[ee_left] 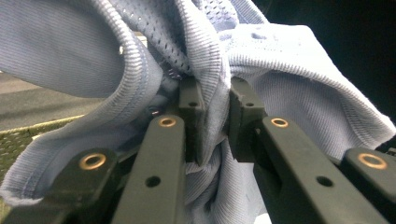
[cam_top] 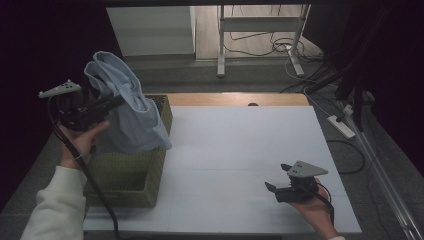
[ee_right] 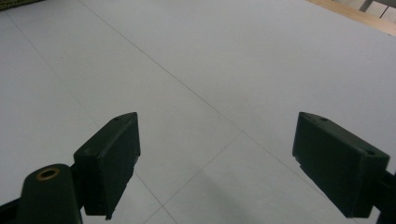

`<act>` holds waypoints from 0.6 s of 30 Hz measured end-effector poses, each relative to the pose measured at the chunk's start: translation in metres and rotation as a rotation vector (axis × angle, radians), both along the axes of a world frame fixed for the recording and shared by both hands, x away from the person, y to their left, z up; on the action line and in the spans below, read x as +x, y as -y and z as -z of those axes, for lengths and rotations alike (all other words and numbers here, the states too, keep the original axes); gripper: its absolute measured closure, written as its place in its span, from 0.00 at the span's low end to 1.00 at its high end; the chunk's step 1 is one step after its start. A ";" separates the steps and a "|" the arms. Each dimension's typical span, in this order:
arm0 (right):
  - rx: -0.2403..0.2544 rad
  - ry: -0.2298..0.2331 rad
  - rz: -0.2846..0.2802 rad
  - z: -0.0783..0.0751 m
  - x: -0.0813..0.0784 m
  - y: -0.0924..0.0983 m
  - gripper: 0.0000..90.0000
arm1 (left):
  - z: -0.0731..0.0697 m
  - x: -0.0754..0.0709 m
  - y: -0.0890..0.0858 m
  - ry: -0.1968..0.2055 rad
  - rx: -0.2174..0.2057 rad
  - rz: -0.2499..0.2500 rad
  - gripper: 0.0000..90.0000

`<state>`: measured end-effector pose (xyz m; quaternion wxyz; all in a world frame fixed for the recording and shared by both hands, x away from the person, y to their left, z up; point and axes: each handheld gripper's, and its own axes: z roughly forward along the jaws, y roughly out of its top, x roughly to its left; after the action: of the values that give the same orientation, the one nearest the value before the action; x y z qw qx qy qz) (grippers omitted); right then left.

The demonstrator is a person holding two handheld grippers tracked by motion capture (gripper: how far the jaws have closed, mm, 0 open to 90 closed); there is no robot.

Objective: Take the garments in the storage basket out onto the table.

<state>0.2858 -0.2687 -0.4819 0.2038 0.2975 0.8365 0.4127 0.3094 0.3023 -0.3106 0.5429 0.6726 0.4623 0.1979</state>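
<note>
A light blue knit garment (cam_top: pixel 125 107) hangs in the air over a woven green basket (cam_top: pixel 130 187) at the table's left edge. My left gripper (cam_top: pixel 117 101) is shut on a bunched fold of it, and the cloth (ee_left: pixel 299 79) drapes over both jaws and wedges between them in the left gripper view (ee_left: pixel 215 109). The garment's lower part trails down against the basket's rim. Low at the right front of the table my right gripper (cam_top: pixel 279 177) rests in a hand, open, with bare white tabletop (ee_right: pixel 201 79) between its fingers (ee_right: pixel 215 140).
The white tabletop (cam_top: pixel 240 150) stretches between the basket and the right hand. A wooden strip (cam_top: pixel 235 98) runs along the far edge. Beyond it stand a metal frame's legs (cam_top: pixel 220 45), floor cables and a power strip (cam_top: pixel 341 126) at the right.
</note>
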 end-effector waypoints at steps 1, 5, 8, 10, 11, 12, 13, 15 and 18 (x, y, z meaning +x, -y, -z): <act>0.001 -0.001 0.001 0.000 0.000 0.000 0.17 | 0.000 0.000 0.001 0.002 0.000 0.001 0.86; -0.004 -0.002 -0.001 0.000 0.000 -0.001 0.17 | -0.001 0.000 0.004 0.001 -0.004 0.013 0.86; -0.002 -0.003 0.001 0.000 0.000 0.000 0.17 | -0.002 0.000 0.008 0.005 -0.006 0.022 0.86; 0.000 -0.003 0.000 0.001 0.001 0.000 0.17 | -0.002 0.000 0.011 0.008 -0.010 0.028 0.86; 0.000 -0.002 0.000 0.001 0.001 0.000 0.17 | -0.002 0.001 0.012 0.010 -0.011 0.032 0.86; 0.000 -0.003 0.000 0.001 0.001 0.000 0.17 | -0.002 0.001 0.013 0.010 -0.012 0.034 0.86; 0.000 -0.003 0.000 0.001 0.001 0.000 0.17 | -0.002 0.001 0.014 0.010 -0.013 0.037 0.86; 0.000 -0.002 0.001 0.001 0.000 0.000 0.17 | -0.002 0.002 0.017 0.010 -0.014 0.044 0.86; 0.003 -0.001 0.001 0.000 0.000 0.000 0.17 | -0.003 0.002 0.021 0.013 -0.015 0.055 0.86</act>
<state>0.2860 -0.2689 -0.4823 0.2030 0.2984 0.8359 0.4135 0.3114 0.2815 -0.3072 0.5561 0.6798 0.4415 0.1836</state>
